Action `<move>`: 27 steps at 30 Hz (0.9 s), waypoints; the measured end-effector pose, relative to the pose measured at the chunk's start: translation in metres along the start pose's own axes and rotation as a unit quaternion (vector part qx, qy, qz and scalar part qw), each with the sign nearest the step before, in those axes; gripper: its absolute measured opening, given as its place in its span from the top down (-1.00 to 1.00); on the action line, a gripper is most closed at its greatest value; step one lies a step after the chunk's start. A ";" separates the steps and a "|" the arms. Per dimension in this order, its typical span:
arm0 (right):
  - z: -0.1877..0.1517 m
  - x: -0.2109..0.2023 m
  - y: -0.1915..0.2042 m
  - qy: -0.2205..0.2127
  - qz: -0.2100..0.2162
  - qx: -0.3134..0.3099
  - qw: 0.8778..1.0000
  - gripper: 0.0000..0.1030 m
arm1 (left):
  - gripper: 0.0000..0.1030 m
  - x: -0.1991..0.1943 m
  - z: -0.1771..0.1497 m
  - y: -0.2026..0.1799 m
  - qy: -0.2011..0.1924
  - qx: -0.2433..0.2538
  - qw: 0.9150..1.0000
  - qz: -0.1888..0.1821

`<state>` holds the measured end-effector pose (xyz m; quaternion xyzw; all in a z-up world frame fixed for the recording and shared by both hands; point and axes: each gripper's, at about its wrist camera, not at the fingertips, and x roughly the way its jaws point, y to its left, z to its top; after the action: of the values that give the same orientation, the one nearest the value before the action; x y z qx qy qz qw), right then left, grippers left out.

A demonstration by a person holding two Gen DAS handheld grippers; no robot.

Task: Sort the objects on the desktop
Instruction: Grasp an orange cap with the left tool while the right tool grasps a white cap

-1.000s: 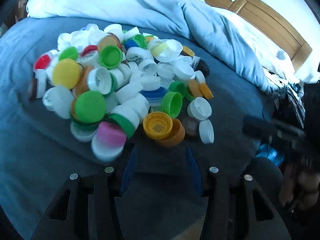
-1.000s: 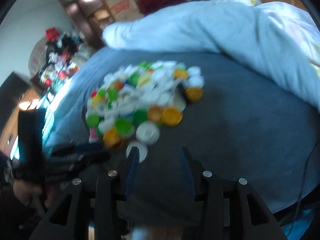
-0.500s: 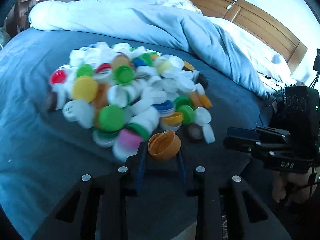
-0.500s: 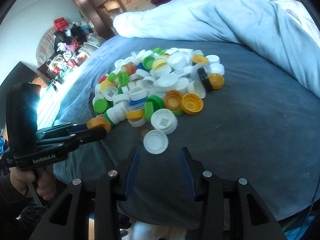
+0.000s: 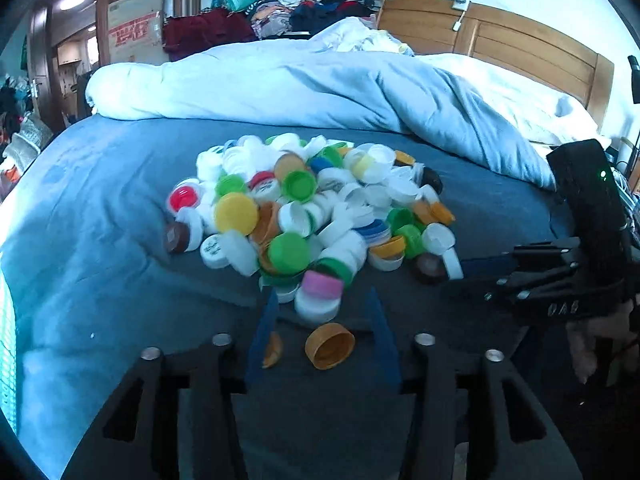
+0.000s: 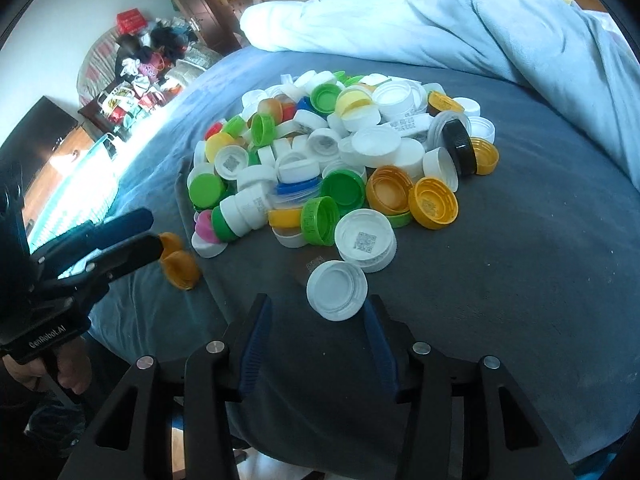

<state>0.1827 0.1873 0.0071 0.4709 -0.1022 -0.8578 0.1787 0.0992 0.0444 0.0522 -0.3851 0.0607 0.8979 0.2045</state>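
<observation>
A pile of bottle caps (image 5: 312, 208) in white, green, yellow, orange, red, blue and pink lies on a dark blue bedsheet (image 5: 100, 240); it also shows in the right wrist view (image 6: 340, 160). My left gripper (image 5: 322, 312) is open. An orange cap (image 5: 330, 346) lies on its side between its fingers, with a second orange cap (image 5: 273, 350) by the left finger. Both orange caps (image 6: 180, 264) show beside the left gripper (image 6: 150, 232) in the right wrist view. My right gripper (image 6: 316, 312) is open and empty, just before a white cap (image 6: 337, 290).
A rumpled light blue duvet (image 5: 320, 88) lies behind the pile. A wooden headboard (image 5: 500, 40) stands at the back right. Clothes and a cardboard box (image 5: 134, 28) are stacked beyond the bed. The bed's near edge (image 6: 280, 456) is close under the right gripper.
My left gripper closed on an orange cap, drew it back from the pile, then opened; the cap now lies loose between its fingers. The right gripper stayed open and edged toward the white cap.
</observation>
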 end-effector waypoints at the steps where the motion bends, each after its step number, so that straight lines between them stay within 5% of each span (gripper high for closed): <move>1: 0.000 0.000 -0.001 0.000 0.001 0.001 1.000 -0.02 | 0.10 0.001 -0.002 0.005 0.004 -0.008 1.000 -0.001; 9: 0.000 0.001 -0.004 0.000 0.002 0.001 1.000 -0.02 | 0.10 -0.002 -0.020 0.036 0.007 -0.029 0.999 0.040; 15: 0.001 0.000 -0.001 -0.005 -0.002 -0.001 1.000 -0.02 | 0.10 0.023 -0.029 0.039 0.035 -0.014 0.999 0.034; 21: 0.005 0.001 0.001 -0.013 -0.003 0.002 1.000 0.00 | 0.10 0.029 -0.027 0.043 0.022 -0.023 0.999 0.036; 22: 0.006 0.001 0.002 -0.015 -0.004 0.002 1.000 0.05 | 0.13 0.030 -0.027 0.045 0.022 -0.027 0.999 0.032; 25: 0.008 0.004 0.005 -0.011 -0.009 -0.001 1.000 0.58 | 0.52 0.029 -0.027 0.049 0.030 -0.032 0.999 0.030; 27: 0.008 0.001 0.009 -0.020 -0.011 -0.010 1.000 0.72 | 0.52 0.026 -0.027 0.052 0.032 -0.036 0.999 0.023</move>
<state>0.1775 0.1786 0.0135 0.4527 -0.0923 -0.8700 0.1721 0.0796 -0.0015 0.0126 -0.4196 0.0437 0.8910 0.1677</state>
